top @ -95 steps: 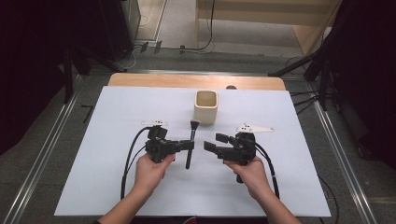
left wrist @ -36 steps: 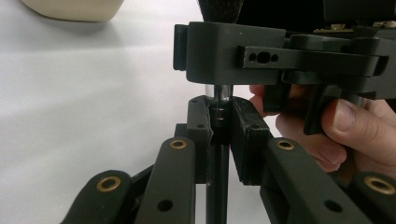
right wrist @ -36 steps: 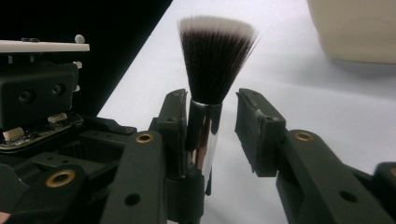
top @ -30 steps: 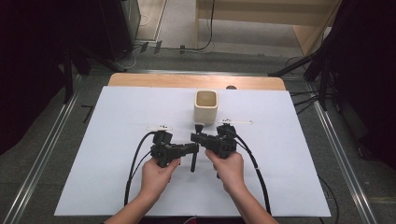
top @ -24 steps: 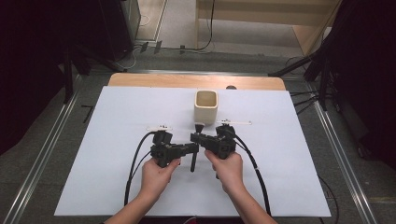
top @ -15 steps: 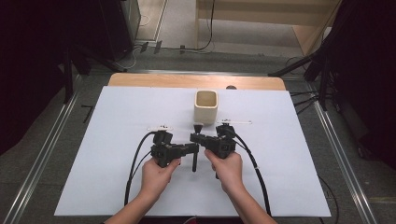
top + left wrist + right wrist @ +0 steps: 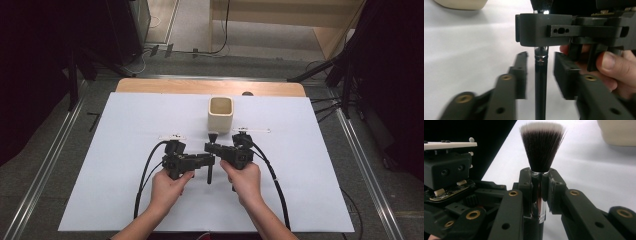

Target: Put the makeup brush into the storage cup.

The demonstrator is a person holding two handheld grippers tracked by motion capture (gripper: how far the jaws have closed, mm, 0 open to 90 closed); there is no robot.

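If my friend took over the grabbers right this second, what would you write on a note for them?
Right gripper: shut on the makeup brush, clamping its silver collar just under the bristles.
Left gripper: open, jaws on either side of the brush's black handle, not touching it.
Cream cup: upright on the white table, just beyond the grippers, with nothing showing inside.
Done: brush lifted off the table and held.
Left: probably carry the brush to the cup and put it in.

White table point(image 7: 125, 150) brightly and evenly lit from above, surroundings left dark, soft shadows cast beneath the cup point(image 7: 220, 113), left gripper point(image 7: 537, 75) jaws smeared by blur
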